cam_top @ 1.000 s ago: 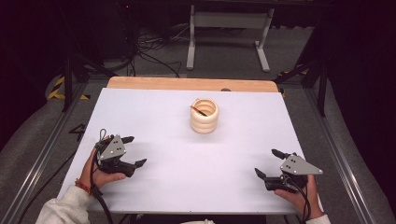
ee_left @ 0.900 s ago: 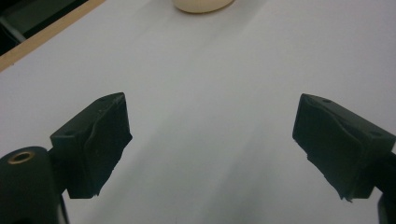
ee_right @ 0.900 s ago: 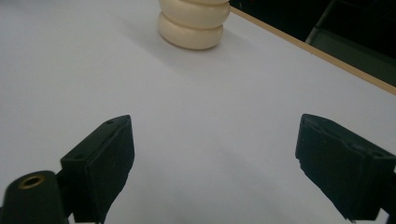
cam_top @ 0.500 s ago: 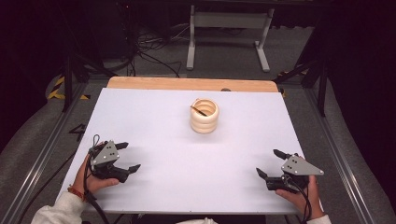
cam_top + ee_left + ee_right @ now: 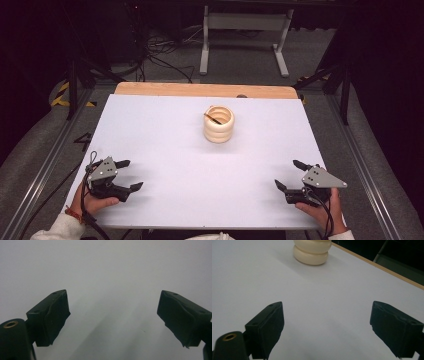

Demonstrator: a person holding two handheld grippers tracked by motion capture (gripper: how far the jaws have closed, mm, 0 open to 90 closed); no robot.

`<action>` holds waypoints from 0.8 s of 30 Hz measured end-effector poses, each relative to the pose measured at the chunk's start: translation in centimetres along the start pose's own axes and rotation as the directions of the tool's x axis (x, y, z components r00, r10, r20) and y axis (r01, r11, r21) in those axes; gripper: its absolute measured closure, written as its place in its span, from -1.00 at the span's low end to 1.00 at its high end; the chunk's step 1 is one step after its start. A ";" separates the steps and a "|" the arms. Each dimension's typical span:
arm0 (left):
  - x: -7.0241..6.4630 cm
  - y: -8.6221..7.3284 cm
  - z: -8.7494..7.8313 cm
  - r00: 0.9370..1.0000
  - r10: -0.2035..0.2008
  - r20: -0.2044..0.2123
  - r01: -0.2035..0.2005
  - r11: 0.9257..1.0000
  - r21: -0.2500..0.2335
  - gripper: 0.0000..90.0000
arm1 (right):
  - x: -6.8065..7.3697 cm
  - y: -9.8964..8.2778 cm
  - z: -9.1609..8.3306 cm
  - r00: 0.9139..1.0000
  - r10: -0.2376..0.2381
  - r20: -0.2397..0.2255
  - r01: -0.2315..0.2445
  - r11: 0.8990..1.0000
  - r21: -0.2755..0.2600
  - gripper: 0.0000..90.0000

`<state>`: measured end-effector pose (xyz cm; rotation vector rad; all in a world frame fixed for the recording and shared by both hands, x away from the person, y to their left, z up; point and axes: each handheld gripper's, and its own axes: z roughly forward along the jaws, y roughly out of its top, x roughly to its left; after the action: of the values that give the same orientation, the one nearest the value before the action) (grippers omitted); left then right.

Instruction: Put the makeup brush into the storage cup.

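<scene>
White tabletop (image 5: 165, 130), broad and bare between both tools. Left tool (image 5: 125, 175) near the front-left edge, jaws spread wide, gripping nothing. Right tool (image 5: 295, 175) near the front-right corner, likewise agape and empty. Cream ribbed cup (image 5: 218, 123) standing upright at centre-rear, well apart from both; seen from the right gripper view just short of the wooden far edge (image 5: 372, 263).

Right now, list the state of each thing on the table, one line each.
Holder: upright on the table's far middle, open top, apart from both grippers.
Stick: inside the holder, leaning against its rim.
Left gripper: open, empty, held low over the near left of the table.
Right gripper: open, empty, held low at the near right, aimed toward the holder.
</scene>
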<state>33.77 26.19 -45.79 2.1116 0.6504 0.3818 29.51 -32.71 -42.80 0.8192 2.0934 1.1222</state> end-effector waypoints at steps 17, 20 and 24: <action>-0.2 -0.8 -0.2 0.999 -0.045 0.017 0.045 0.999 -0.014 -0.77 | 0.1 -0.1 -0.2 1.000 -0.003 -0.003 0.003 1.000 -0.002 -0.72; -0.2 -0.8 -0.1 0.999 -0.035 0.017 0.035 0.999 -0.017 -0.77 | 0.1 -0.1 -0.2 1.000 0.005 -0.002 -0.005 1.000 -0.006 -0.72; -0.2 -0.6 -0.2 0.999 -0.035 0.018 0.035 0.999 -0.029 -0.77 | 0.3 -0.1 -0.2 1.000 -0.003 -0.001 0.003 1.000 0.000 -0.72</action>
<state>33.32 26.52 -46.18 2.0704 0.6670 0.3512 29.16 -32.67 -42.84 0.8156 2.0950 1.1218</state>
